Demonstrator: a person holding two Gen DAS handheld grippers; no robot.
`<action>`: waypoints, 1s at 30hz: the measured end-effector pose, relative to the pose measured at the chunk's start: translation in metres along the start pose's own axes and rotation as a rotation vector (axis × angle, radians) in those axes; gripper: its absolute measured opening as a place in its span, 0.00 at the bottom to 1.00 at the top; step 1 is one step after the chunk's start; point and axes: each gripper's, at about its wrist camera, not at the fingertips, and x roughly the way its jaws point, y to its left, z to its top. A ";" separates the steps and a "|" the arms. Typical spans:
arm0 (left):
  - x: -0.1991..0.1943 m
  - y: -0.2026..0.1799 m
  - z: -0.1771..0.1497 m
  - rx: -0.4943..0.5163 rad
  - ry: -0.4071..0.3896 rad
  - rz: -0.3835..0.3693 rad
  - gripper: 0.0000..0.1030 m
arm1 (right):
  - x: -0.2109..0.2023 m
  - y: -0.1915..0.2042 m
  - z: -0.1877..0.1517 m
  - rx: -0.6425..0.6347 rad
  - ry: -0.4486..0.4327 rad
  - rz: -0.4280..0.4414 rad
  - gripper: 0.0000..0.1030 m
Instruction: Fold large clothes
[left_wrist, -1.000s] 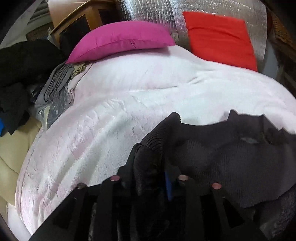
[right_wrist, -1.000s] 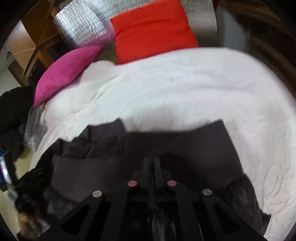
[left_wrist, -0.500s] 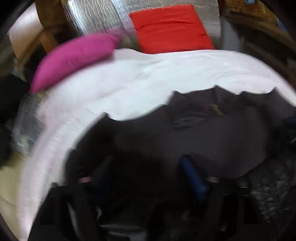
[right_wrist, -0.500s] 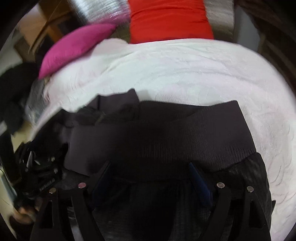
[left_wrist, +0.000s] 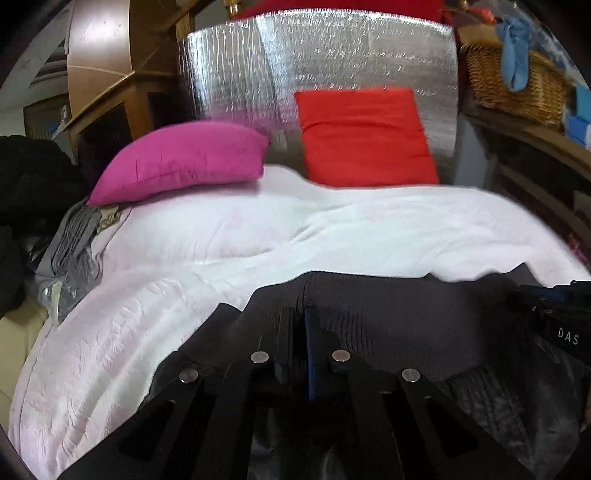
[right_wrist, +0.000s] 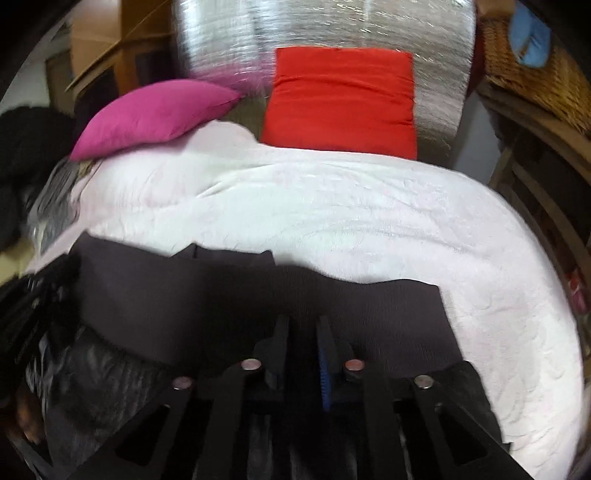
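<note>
1. Dark grey ribbed knit: the sweater (left_wrist: 388, 314) lies at the near end of the bed, on the white quilt (left_wrist: 258, 236), with its far edge raised into a straight line between the two grippers.
2. The left gripper (left_wrist: 300, 325) has its jaws pressed almost together, with the knit bunched between them near the garment's left corner.
3. The right gripper (right_wrist: 302, 332) stands narrow too, with dark fabric filling the small gap, so I judge it is pinching the same edge (motion blur makes the contact less certain).
4. In the right wrist view, a second layer of the sweater shows behind the lifted edge, so one fold looks under way, not finished.
5. What is left, as I read it: lay this edge down flat, smooth it, then fold again to a compact shape.
6. The magenta pillow (left_wrist: 181, 158) and red cushion (left_wrist: 364, 136) sit well apart at the head of the bed, against a silver foil panel (left_wrist: 321, 62).
</note>
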 end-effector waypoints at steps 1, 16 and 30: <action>0.014 -0.002 -0.004 0.011 0.056 0.009 0.09 | 0.015 0.000 -0.001 0.005 0.031 -0.013 0.12; -0.043 0.063 -0.009 -0.108 0.095 0.121 0.73 | -0.109 -0.113 -0.057 0.501 -0.181 0.249 0.95; -0.066 0.107 -0.103 -0.053 0.255 0.274 0.75 | -0.103 -0.144 -0.136 0.425 0.090 0.025 0.42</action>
